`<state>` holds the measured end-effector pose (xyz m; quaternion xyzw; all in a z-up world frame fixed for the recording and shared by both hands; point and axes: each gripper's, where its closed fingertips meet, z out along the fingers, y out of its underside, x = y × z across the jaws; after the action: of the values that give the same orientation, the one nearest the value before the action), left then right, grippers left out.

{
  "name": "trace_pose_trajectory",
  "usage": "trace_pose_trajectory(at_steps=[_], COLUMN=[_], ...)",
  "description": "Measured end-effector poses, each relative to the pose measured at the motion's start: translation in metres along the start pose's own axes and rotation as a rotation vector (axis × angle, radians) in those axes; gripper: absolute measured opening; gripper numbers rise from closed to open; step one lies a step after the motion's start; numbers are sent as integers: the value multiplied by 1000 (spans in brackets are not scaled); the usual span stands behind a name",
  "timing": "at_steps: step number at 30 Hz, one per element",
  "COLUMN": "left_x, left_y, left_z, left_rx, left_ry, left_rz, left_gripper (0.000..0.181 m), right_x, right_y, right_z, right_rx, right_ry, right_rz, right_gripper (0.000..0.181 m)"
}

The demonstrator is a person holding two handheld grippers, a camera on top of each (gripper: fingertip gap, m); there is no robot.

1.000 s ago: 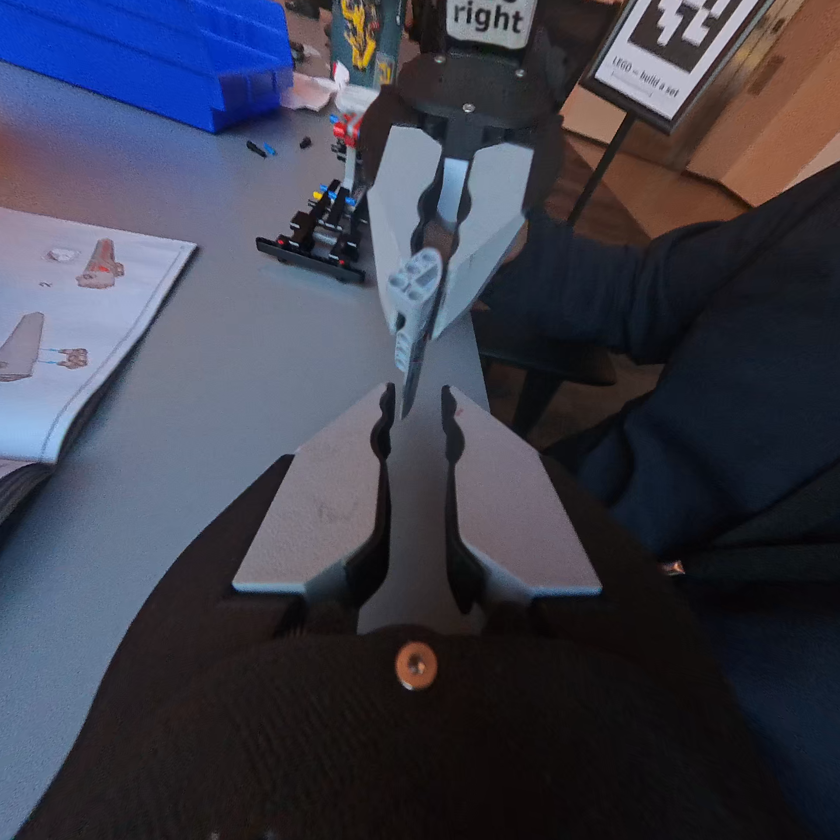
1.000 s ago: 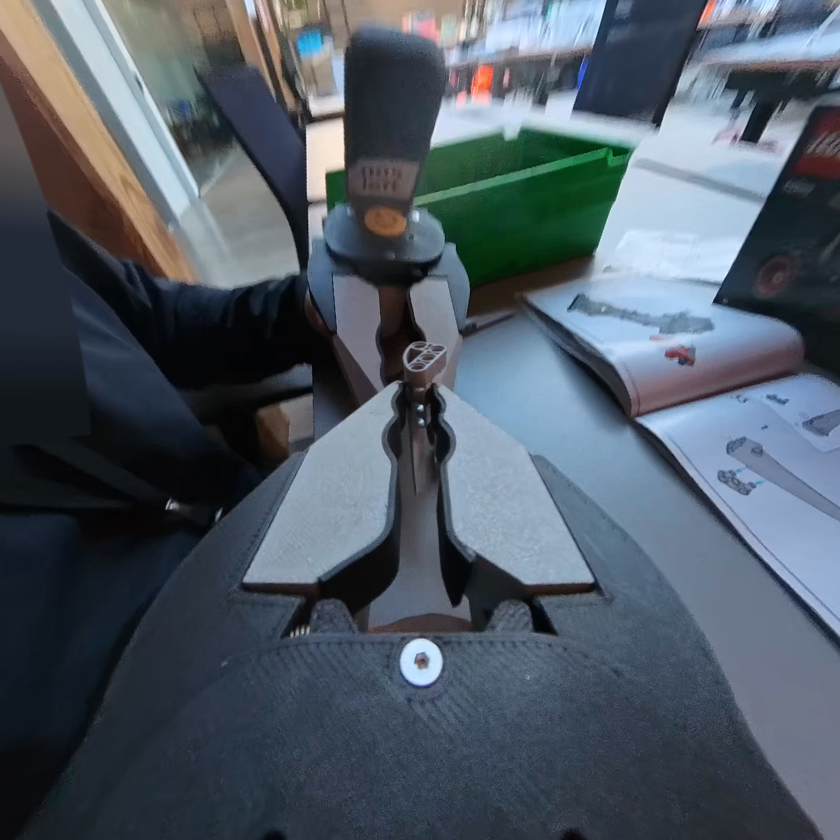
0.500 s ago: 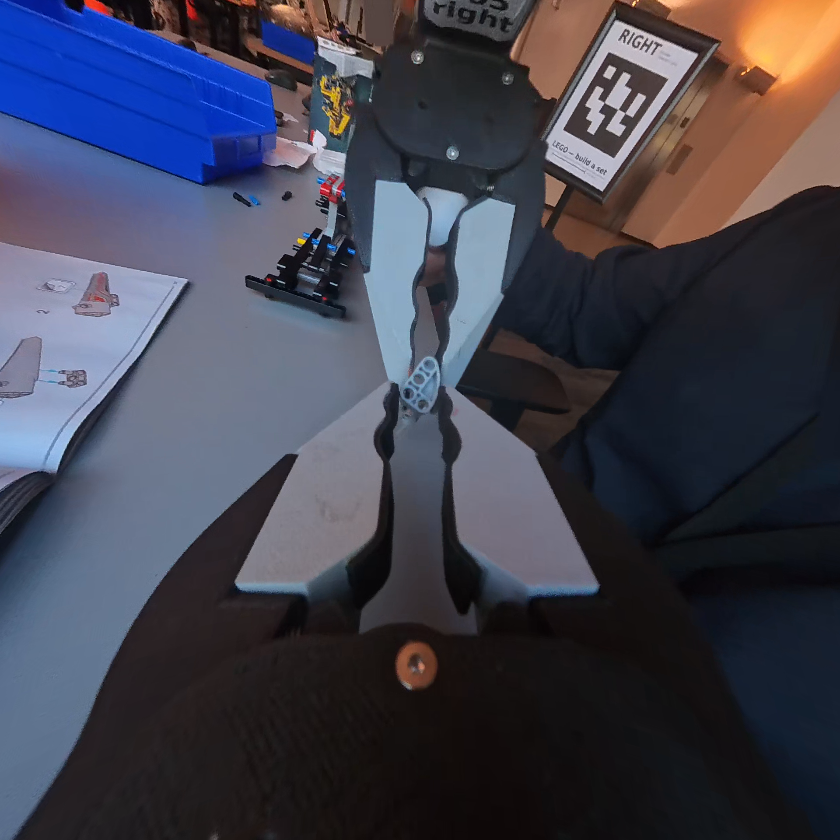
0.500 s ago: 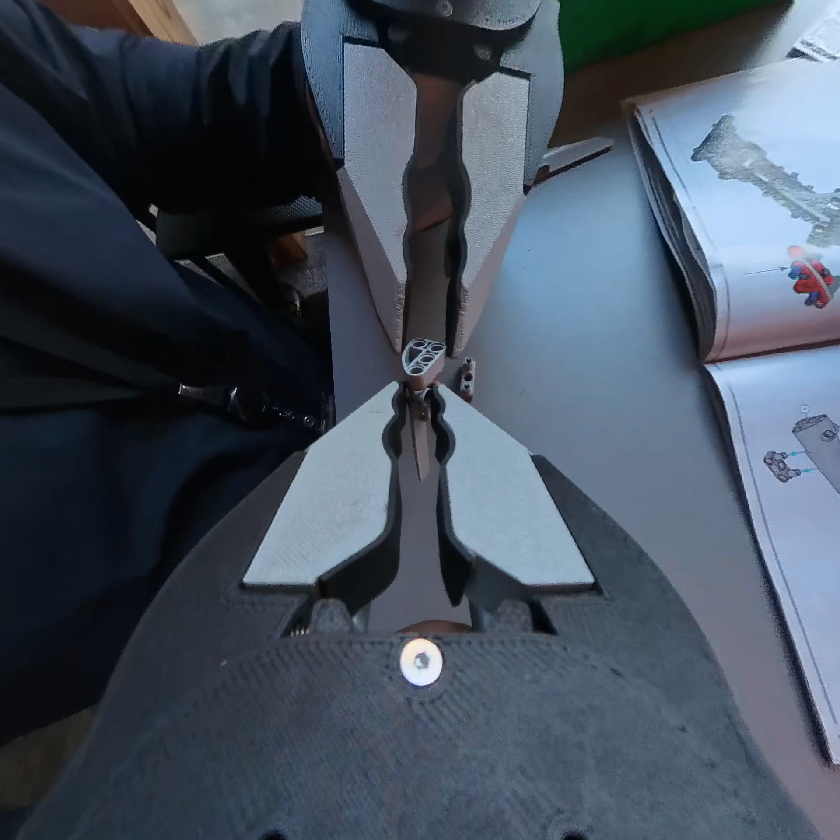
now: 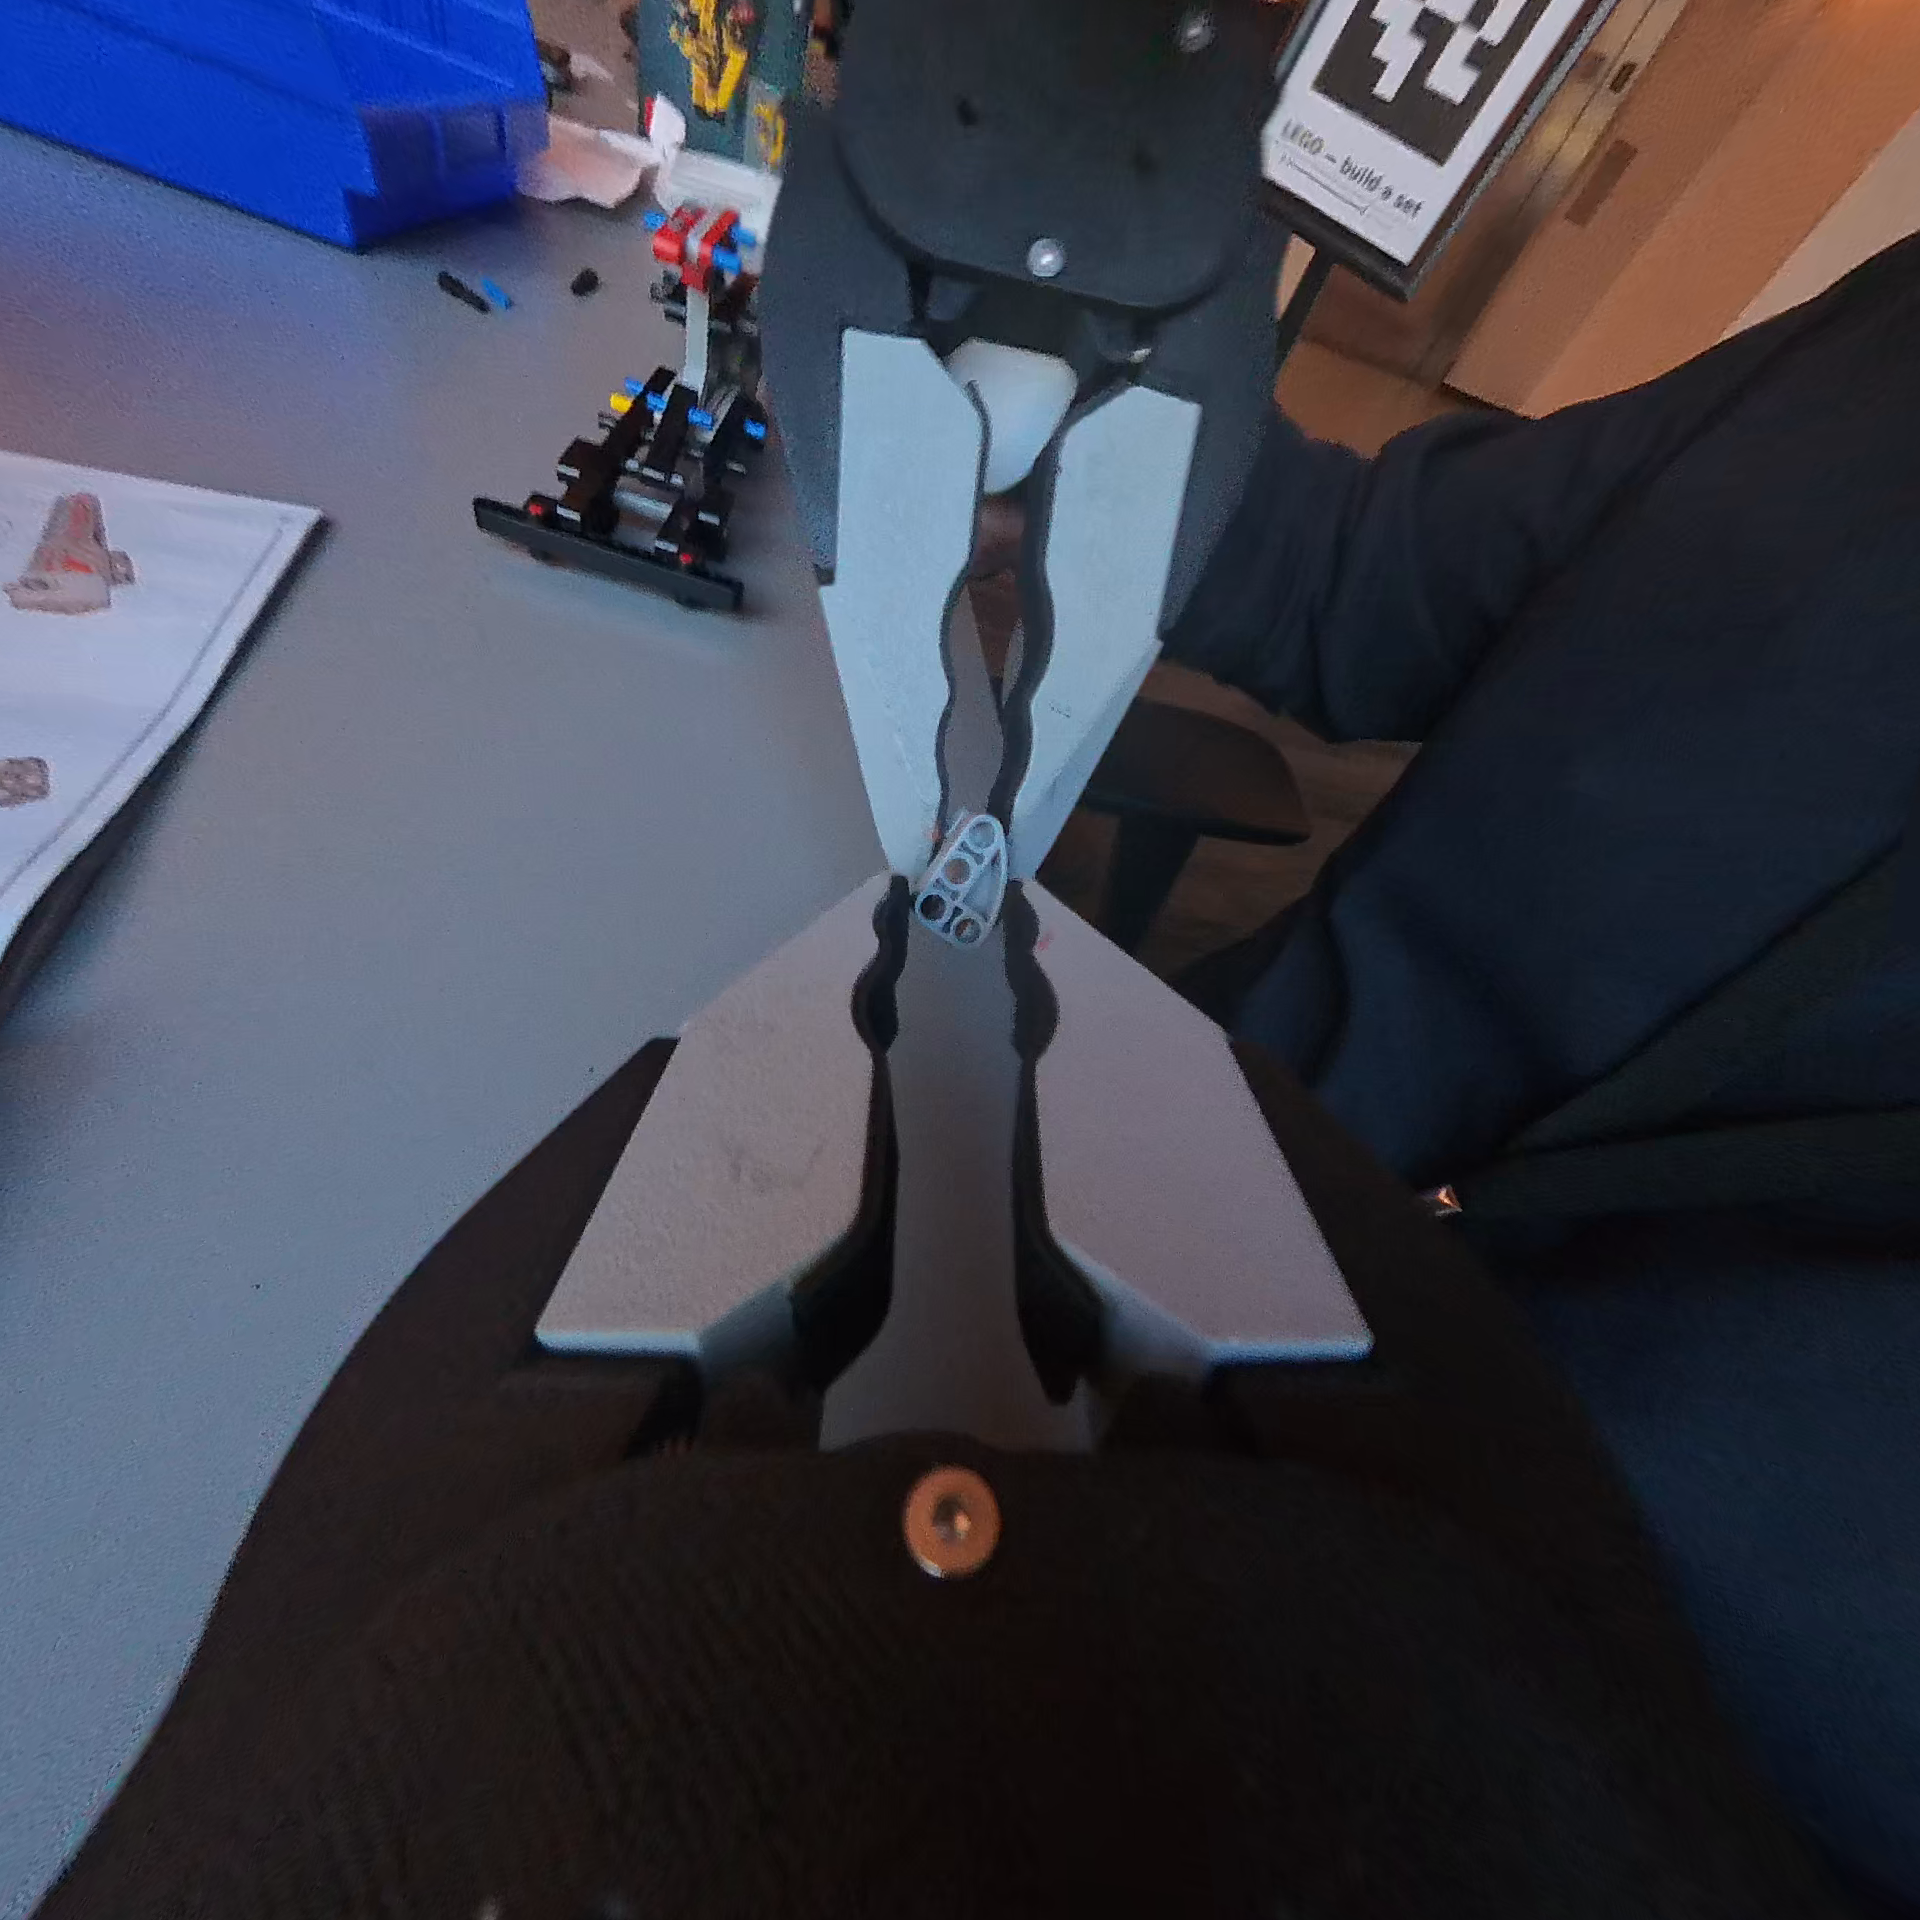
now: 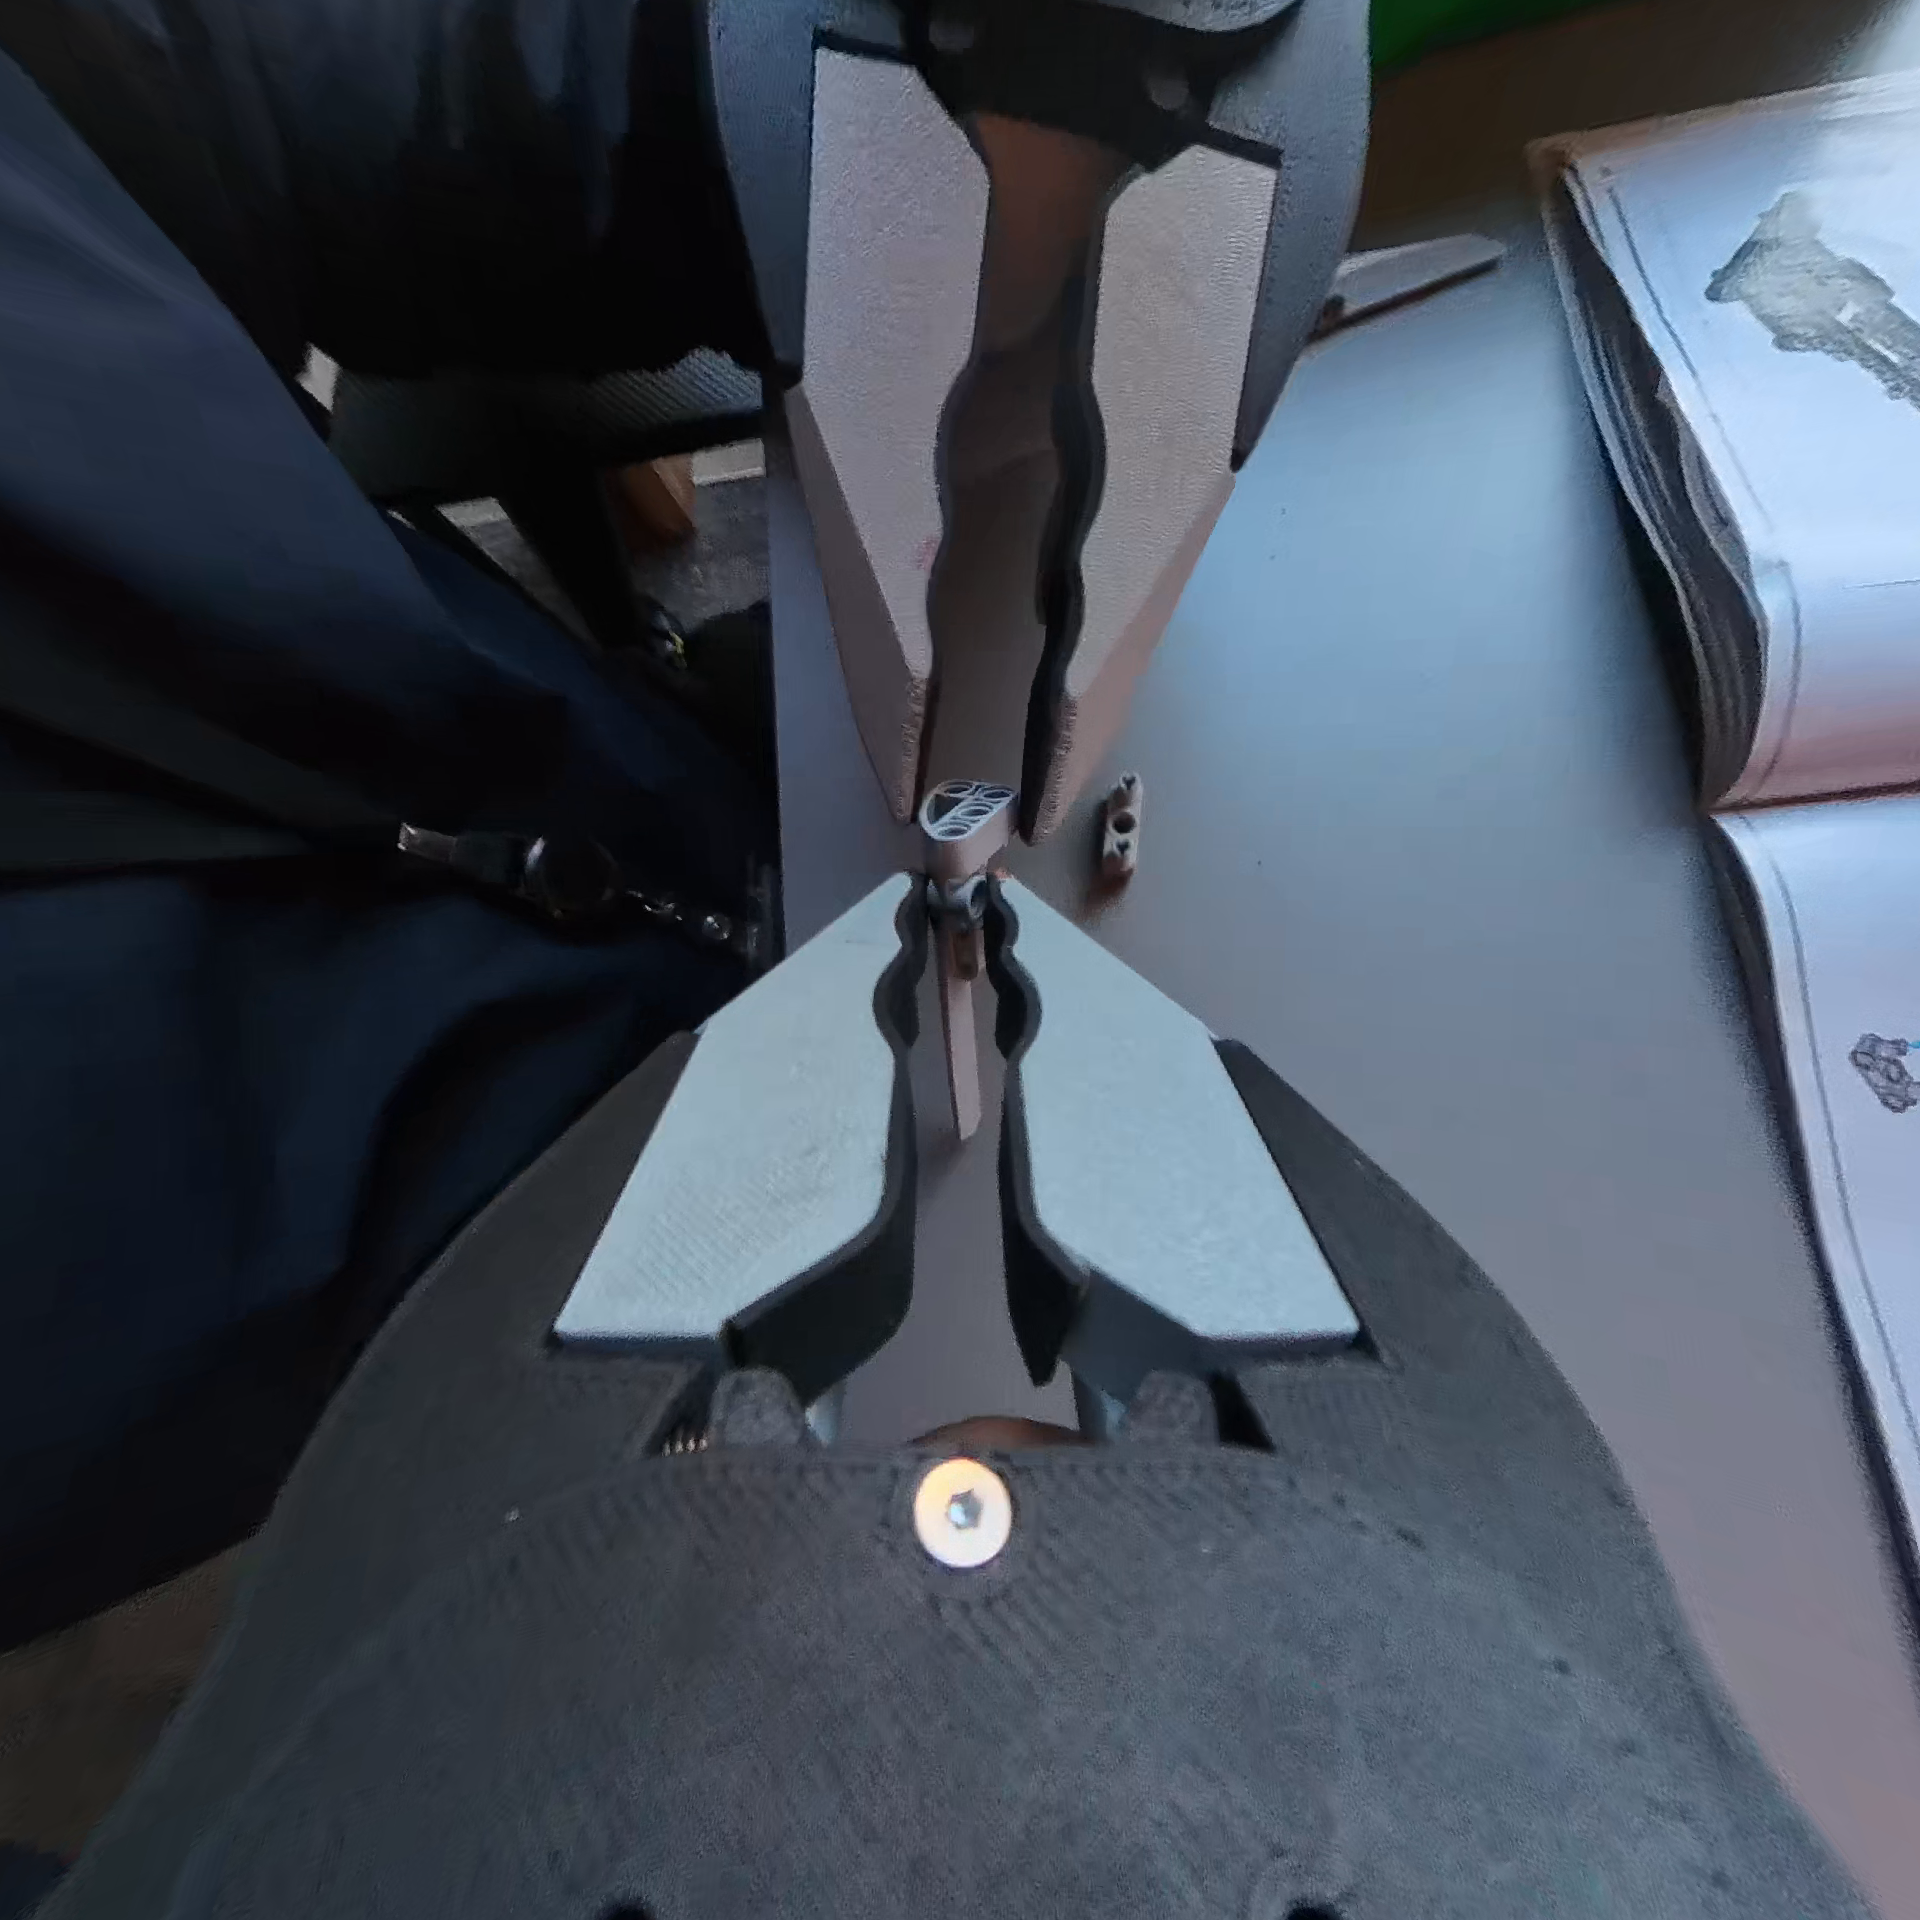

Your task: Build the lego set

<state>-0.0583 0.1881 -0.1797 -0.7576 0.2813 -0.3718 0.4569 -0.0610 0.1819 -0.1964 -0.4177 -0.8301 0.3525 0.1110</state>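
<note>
My right gripper (image 6: pixel 956 885) is shut on a long, thin light-grey Lego panel piece (image 6: pixel 962 1039), held edge-on between its fingers. The piece's holed, rounded end (image 5: pixel 964 883) sticks out past the fingertips. My left gripper (image 5: pixel 958 906) faces the right gripper (image 5: pixel 961 844) tip to tip just above the table. Its jaws are open, with that holed end between the fingertips. In the right wrist view the left gripper (image 6: pixel 972 823) comes in from the top, straddling the end. A partly built black Lego frame (image 5: pixel 644 488) with red and blue pins stands on the table behind.
A small grey connector (image 6: pixel 1122 823) lies on the grey table (image 5: pixel 364 883) beside the fingertips. An open instruction booklet (image 6: pixel 1787 436) lies alongside, also in the left wrist view (image 5: pixel 114 644). A blue bin (image 5: pixel 270 104), loose pins (image 5: pixel 473 293) and a sign (image 5: pixel 1403 104) stand farther back. A person's dark sleeve (image 5: pixel 1558 571) is close. The grippers are tip to tip, or close to it.
The two grippers have closed in on each other, tip to tip, low over the table. The piece's holed end now lies between the left fingertips. The right gripper still holds the piece.
</note>
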Motion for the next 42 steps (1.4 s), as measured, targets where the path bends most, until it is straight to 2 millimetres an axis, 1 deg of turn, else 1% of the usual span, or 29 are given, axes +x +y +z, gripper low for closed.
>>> trace_pose_trajectory(at_steps=[2, 6, 10, 13, 15, 22, 30, 35, 38, 42], left_x=[-1, -3, -3, -2, -1, -6, -6, -9, -12, -13], left_y=[2, 1, -2, -5, -6, 1, 0, 10, 8, 7], left_z=[2, 0, -5, -12, -14, -17, -15, -13, -16, -20], left_rx=[-23, -40, -11, 29, 45, 33, 39, -33, -18, 9], left_ry=[-8, -62, -74, -67, -62, -101, -77, -99, -132, -131], left_rz=[4, 99, 104, 83, 75, 50, 8, 8, 25, -25], left_gripper=[15, 14, 14, 14, 14, 12, 12, 12, 12, 12], right_x=[2, 3, 4, 5, 4, 9, 7, 8, 11, 12], right_y=[4, 2, -1, 2, 1, -1, 3, 4, 2, 0], right_z=[2, 1, 0, 1, 1, -10, -1, 0, 1, 4], right_rx=[-28, -15, 25, 56, 95, 169, 150, 137, 147, 180], right_ry=[21, 14, 16, 36, 42, 101, 60, 57, 63, 28], right_rz=[-16, -8, -2, -7, -6, 0, 11, 4, -1, 14], right_gripper=[7, 7, 6, 5, 5, 3, 1, 1, 1, 2])
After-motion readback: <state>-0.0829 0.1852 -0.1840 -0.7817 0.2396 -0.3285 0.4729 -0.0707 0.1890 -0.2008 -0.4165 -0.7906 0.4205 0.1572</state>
